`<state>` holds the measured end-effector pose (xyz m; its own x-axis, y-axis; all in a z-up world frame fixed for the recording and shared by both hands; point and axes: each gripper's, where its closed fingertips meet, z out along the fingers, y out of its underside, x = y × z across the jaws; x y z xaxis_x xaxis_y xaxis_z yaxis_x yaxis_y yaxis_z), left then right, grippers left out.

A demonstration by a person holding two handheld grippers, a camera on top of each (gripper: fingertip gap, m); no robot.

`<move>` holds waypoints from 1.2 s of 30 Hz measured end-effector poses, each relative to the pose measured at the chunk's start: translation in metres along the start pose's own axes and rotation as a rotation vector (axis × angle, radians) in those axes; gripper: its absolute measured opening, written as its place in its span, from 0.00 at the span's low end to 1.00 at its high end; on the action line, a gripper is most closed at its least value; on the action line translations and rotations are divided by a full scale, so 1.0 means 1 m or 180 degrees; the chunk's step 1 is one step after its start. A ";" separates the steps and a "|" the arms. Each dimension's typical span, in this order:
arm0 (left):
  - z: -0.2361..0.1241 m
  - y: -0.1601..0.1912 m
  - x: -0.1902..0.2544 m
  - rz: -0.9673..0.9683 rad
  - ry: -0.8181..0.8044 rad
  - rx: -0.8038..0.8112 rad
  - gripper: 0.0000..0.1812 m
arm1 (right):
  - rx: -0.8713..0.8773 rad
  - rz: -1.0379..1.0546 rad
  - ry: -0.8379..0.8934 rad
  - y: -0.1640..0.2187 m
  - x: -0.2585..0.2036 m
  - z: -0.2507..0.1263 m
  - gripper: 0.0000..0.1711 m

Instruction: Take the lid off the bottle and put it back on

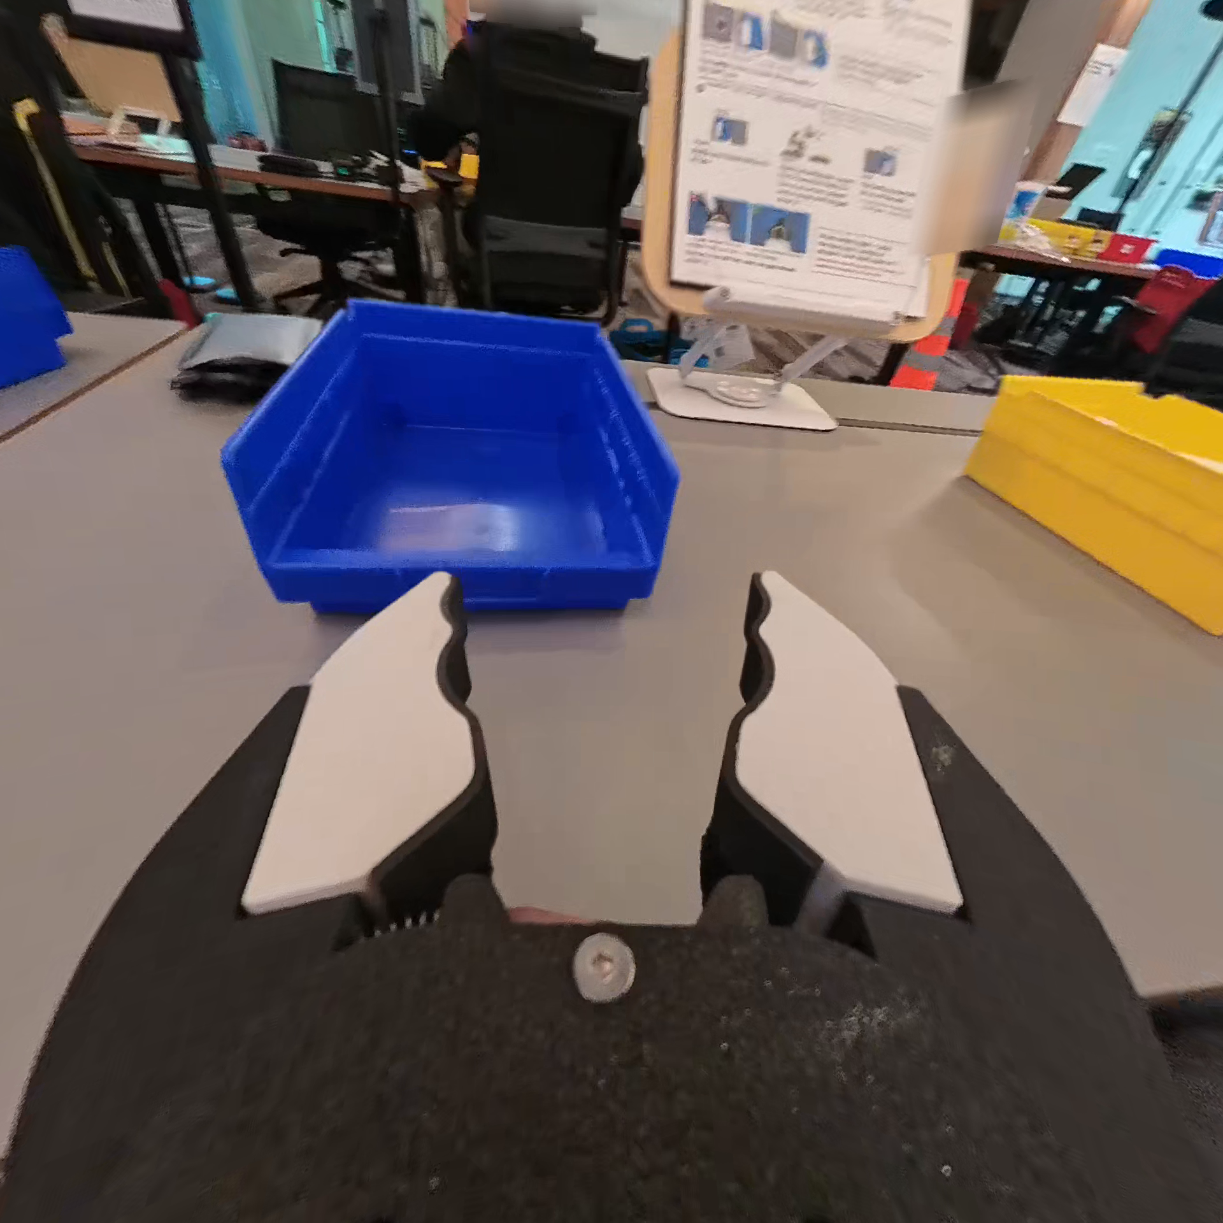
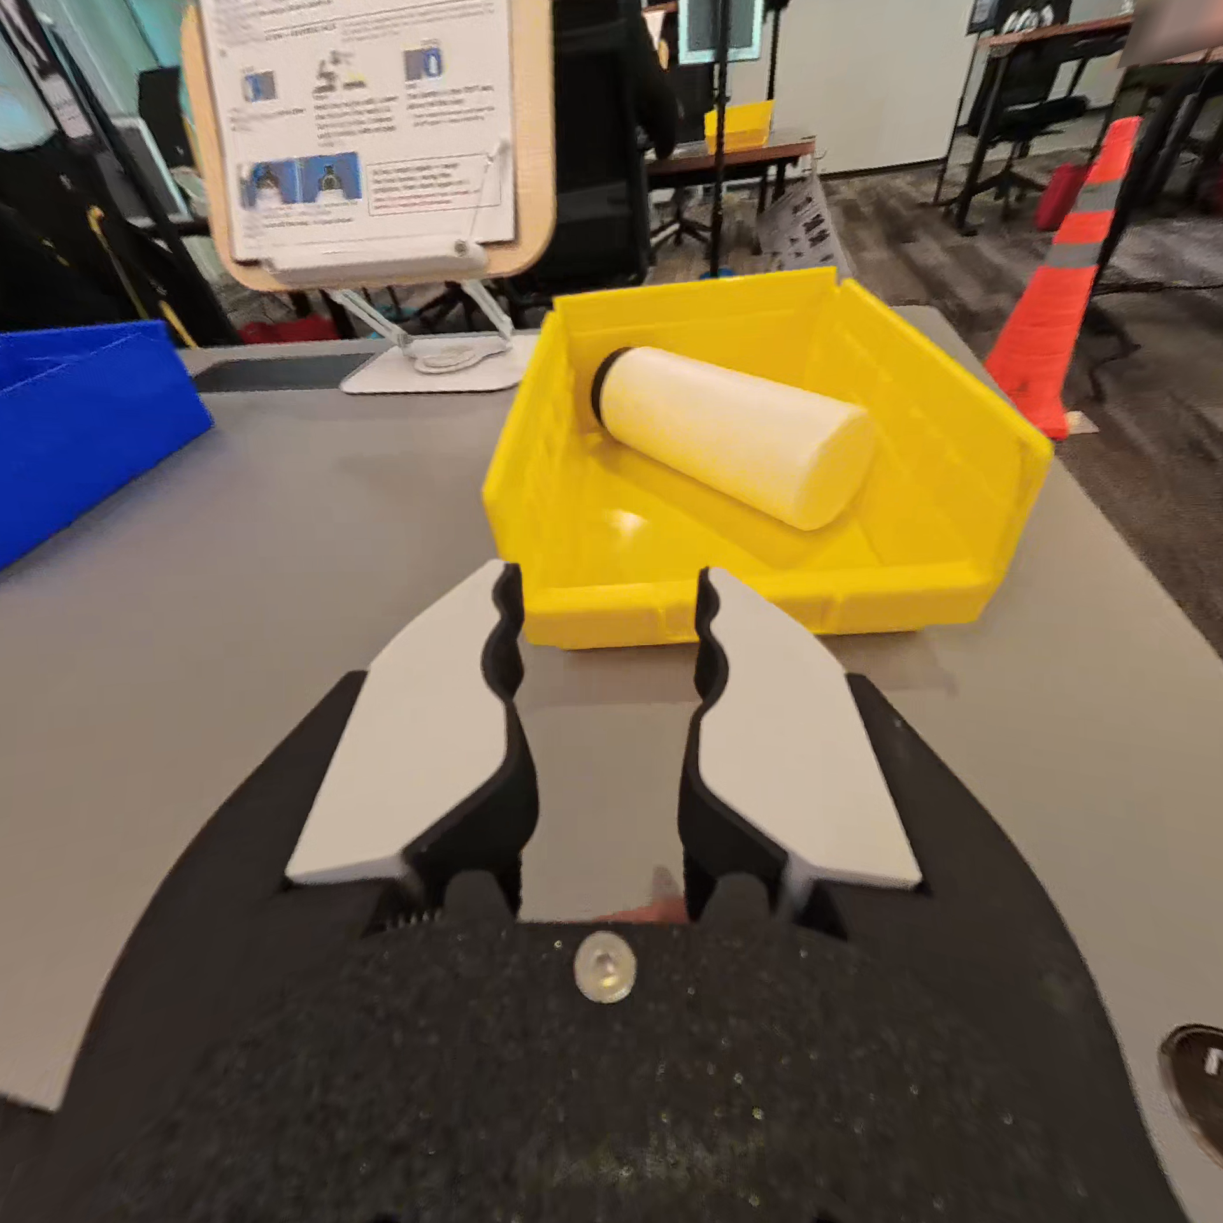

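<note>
**Bottle untouched in the bin, lid on — the work has yet to begin**

The cream-white cylindrical bottle (image 2: 734, 433) lies on its side inside the yellow open-fronted plastic bin (image 2: 953, 476), seen in the right wrist view at about one o'clock from the tool. Its black screw lid (image 2: 601, 385) points toward ten o'clock, against the bin's left wall, and appears seated on the neck. The flat base of the bottle faces the camera.

The right gripper (image 2: 605, 595), with its grey-faced fingers and black wavy pads, hangs above the grey tabletop (image 2: 317, 543) just short of the bin's front lip. Its jaws stand partly apart with a clear gap between them, and they hold nothing.

The left gripper (image 1: 605, 595) is spread wider, also empty, and faces the blue open-fronted plastic bin (image 1: 265, 463) at twelve o'clock, which has nothing in it. The yellow bin shows at two o'clock in that view, well apart from the tool.

As far as the pictures show, no step of the task is done: the bottle has not been lifted out and the lid is not loosened. All of it remains — reaching into the bin and grasping the body, likely steadying it with one tool while the other turns the lid off, then seating and tightening the lid again.
</note>
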<state>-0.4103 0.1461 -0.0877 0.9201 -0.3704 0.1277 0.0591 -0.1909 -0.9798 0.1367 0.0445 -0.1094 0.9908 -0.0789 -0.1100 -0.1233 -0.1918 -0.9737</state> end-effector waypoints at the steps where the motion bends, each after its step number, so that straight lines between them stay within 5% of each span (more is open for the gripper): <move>1: 0.006 0.010 -0.005 -0.0071 -0.0015 -0.0054 0.44 | -0.0071 -0.0090 0.0035 0.007 0.007 0.003 0.29; 7: 0.036 0.033 -0.025 0.0029 -0.0158 -0.0434 0.44 | -0.0268 -0.0001 0.0087 0.018 0.025 0.009 0.30; 26: 0.035 0.040 -0.014 0.0218 -0.0067 -0.0524 0.44 | -0.0459 -0.0091 0.0021 0.026 0.019 0.022 0.30; 31: 0.035 0.041 -0.013 0.0155 -0.0036 -0.0532 0.44 | -0.0442 0.0008 -0.0551 0.029 -0.034 0.039 0.36; 36: 0.037 0.044 -0.005 0.0288 0.0019 -0.0577 0.44 | -0.0581 -0.0206 -0.0474 0.030 -0.069 0.086 0.41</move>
<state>-0.3982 0.1731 -0.1371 0.9161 -0.3987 0.0419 -0.0948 -0.3170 -0.9437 0.0696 0.1288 -0.1484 0.9926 0.0818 -0.0899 -0.0539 -0.3666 -0.9288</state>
